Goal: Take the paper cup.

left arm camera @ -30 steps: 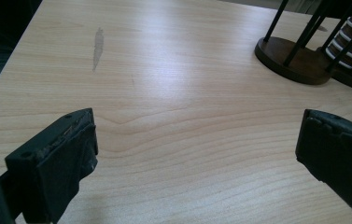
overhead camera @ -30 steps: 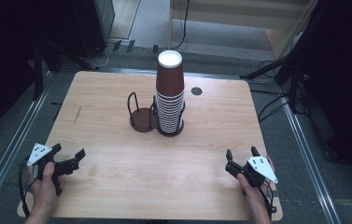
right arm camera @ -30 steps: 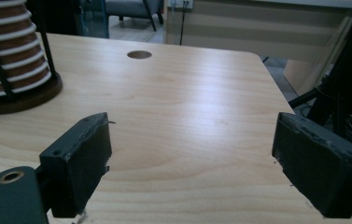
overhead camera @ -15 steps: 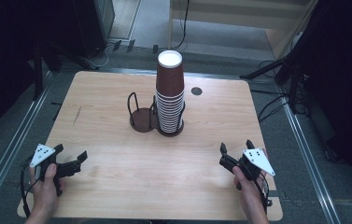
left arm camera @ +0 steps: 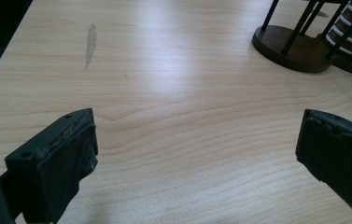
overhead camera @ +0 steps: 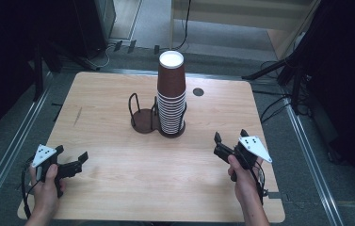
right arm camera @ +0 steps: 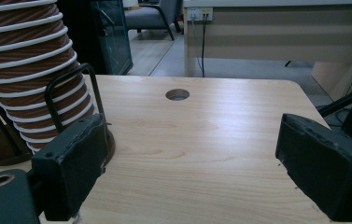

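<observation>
A tall stack of brown paper cups, bottoms up with white rims, stands in the right ring of a dark wire cup holder at the table's middle back; the left ring is empty. My left gripper is open near the front left edge, jaws pointing right, nothing between them. In the left gripper view the left gripper faces bare wood, with the holder base far ahead. My right gripper is open at the front right, well short of the stack. The right gripper view shows the right gripper and the cups ahead on the left.
The wooden table has a round cable hole behind and right of the cups and a grey smudge at the left. Dark stands and cables surround the table on the floor.
My right gripper has moved forward and a little left, toward the cup stack. The left gripper has barely shifted. The cups and holder stand as before.
</observation>
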The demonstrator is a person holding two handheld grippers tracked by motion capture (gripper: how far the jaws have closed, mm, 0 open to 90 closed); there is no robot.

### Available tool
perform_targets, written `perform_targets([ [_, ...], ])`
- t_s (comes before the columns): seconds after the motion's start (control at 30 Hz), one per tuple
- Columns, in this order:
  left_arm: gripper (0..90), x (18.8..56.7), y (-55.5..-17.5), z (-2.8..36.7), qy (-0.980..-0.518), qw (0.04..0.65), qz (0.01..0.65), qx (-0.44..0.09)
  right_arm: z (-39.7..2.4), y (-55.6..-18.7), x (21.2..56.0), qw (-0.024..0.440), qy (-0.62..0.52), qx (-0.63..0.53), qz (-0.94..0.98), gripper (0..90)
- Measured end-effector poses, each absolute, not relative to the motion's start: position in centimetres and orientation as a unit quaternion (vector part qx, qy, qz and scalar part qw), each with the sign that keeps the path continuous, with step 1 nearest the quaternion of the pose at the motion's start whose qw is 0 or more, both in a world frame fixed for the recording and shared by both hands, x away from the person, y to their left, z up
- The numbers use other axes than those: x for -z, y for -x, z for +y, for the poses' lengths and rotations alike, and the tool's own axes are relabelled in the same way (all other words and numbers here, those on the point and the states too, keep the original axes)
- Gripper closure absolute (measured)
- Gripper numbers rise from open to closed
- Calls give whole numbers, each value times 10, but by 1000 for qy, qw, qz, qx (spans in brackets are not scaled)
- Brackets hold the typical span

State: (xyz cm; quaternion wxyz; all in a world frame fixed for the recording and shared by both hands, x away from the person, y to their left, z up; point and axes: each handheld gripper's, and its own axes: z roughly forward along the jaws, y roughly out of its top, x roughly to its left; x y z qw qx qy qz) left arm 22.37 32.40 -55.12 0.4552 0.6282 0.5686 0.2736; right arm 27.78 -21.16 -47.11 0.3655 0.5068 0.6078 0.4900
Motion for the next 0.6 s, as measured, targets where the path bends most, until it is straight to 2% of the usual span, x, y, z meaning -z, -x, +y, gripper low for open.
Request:
perform_targets([
  [0.6,0,551,-223,323,-630,456,566,-273,-172,-300,439,351,-492,-521,603,89],
])
